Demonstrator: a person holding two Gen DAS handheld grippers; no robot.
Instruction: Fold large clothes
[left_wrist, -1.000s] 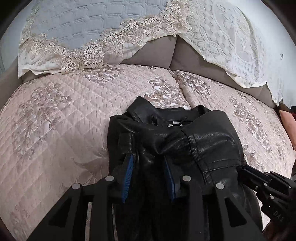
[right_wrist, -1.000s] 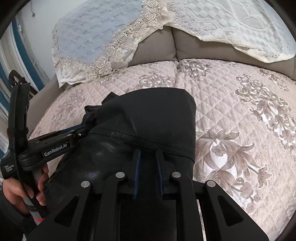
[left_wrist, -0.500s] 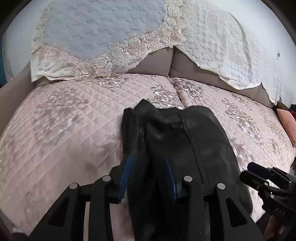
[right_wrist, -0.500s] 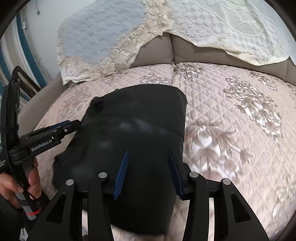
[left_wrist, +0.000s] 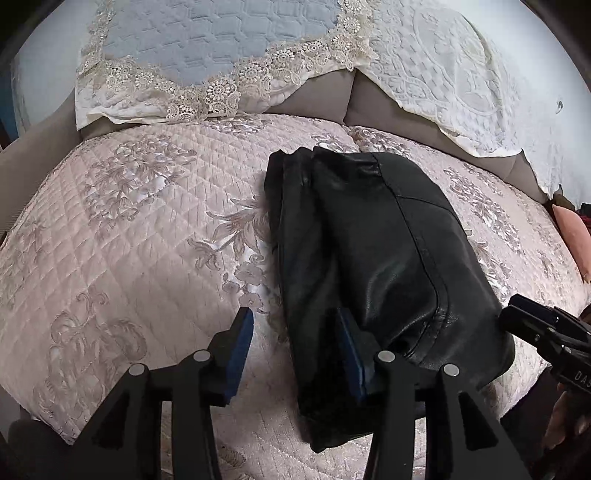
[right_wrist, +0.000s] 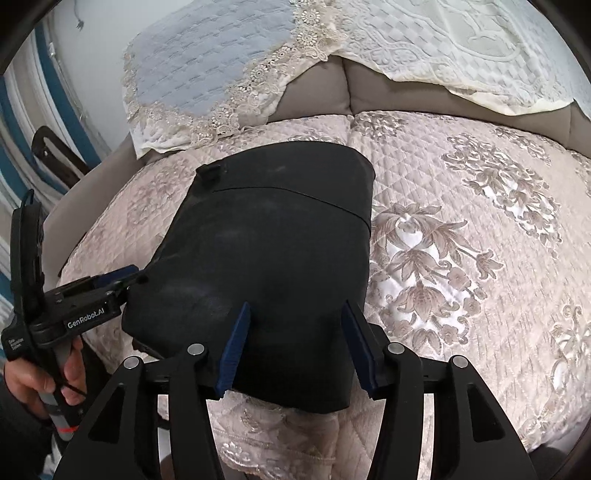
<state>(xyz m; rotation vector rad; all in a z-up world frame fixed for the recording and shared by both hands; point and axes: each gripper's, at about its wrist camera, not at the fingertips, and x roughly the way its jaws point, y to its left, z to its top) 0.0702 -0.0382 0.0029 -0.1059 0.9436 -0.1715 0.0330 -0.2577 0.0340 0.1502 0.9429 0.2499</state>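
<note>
Black leather jacket (left_wrist: 373, 258) lies folded in a compact bundle on the quilted pink bedspread (left_wrist: 122, 229), near its front edge. Left gripper (left_wrist: 295, 347) and right gripper (right_wrist: 295, 339) both opening, pads clear of the jacket, nothing clamped.

Quilted sofa (left_wrist: 129, 229) w/ lace throws (left_wrist: 221, 55)

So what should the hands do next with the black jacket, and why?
Probably lift both tools clear and back. The black jacket already lies folded in a compact bundle on the quilted cover. The left tool and the right tool are both opening, and no pad presses on the leather.
</note>
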